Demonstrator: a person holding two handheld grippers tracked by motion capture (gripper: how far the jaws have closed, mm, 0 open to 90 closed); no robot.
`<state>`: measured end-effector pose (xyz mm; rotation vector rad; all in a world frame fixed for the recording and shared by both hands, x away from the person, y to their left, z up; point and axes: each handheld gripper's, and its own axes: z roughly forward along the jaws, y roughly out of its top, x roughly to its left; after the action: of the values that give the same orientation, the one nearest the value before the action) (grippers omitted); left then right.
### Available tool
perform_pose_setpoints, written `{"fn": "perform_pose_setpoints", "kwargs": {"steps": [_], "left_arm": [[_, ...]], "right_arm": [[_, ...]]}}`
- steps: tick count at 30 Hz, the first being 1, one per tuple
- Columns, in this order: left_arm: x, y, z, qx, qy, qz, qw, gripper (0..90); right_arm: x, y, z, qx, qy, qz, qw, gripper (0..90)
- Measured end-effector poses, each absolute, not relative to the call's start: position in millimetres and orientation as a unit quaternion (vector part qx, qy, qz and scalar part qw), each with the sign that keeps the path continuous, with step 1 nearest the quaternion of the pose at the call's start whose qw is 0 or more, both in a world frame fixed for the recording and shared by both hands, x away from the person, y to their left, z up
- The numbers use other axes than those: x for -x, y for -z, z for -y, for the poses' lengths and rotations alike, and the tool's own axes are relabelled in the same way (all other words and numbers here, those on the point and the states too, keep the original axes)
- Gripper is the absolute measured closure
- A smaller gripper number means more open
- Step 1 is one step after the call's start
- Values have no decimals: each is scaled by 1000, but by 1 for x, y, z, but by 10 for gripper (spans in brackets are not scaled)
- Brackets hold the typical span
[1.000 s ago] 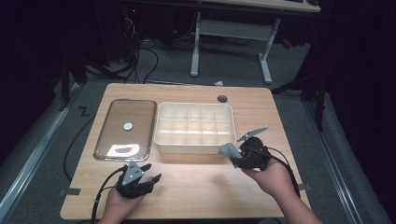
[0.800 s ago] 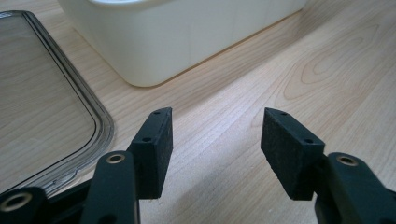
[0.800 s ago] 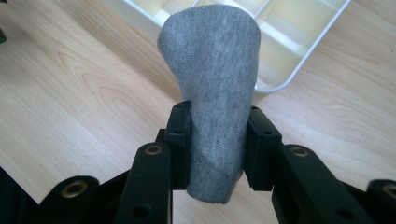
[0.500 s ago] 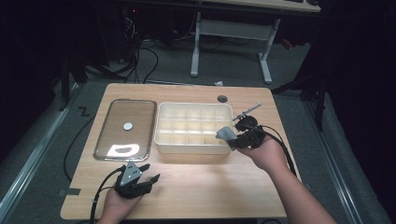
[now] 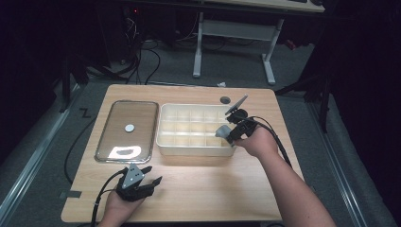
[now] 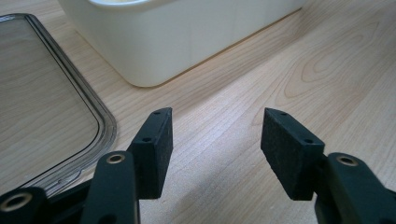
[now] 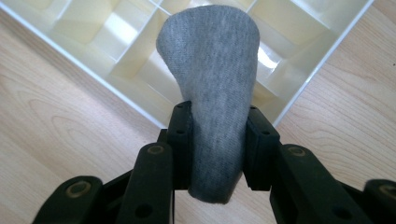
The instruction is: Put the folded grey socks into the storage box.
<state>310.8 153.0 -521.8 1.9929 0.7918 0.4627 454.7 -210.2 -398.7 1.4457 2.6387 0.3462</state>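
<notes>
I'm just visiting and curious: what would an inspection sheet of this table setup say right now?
Surface: wooden table, bare in front.
Job's things: grey cloth roll over the divided tray; clear lid lies beside it.
Clutter: nothing seen.
Grippers: right gripper clamps the roll; left gripper open, holding nothing.
Cables: black cable trails from the right gripper.
Surroundings: dark room, white desk legs behind.

Lid [image 5: 126, 130] left of divided box [image 5: 163, 142] on table [image 5: 213, 189]; sock [image 7: 212, 93] over box's near right corner.
</notes>
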Motion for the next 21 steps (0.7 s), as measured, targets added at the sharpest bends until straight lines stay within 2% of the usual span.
{"fn": "perform_pose_setpoints", "kwargs": {"steps": [14, 21], "left_arm": [[-310, 521, -152, -812, -184, -321, 451, 442], [-310, 522, -152, -813, -187, -319, 450, 442]], "right_arm": [[-470, 421, 203, -480, -46, -874, 50, 711], [-477, 435, 199, -483, -19, -875, 30, 724]]}}
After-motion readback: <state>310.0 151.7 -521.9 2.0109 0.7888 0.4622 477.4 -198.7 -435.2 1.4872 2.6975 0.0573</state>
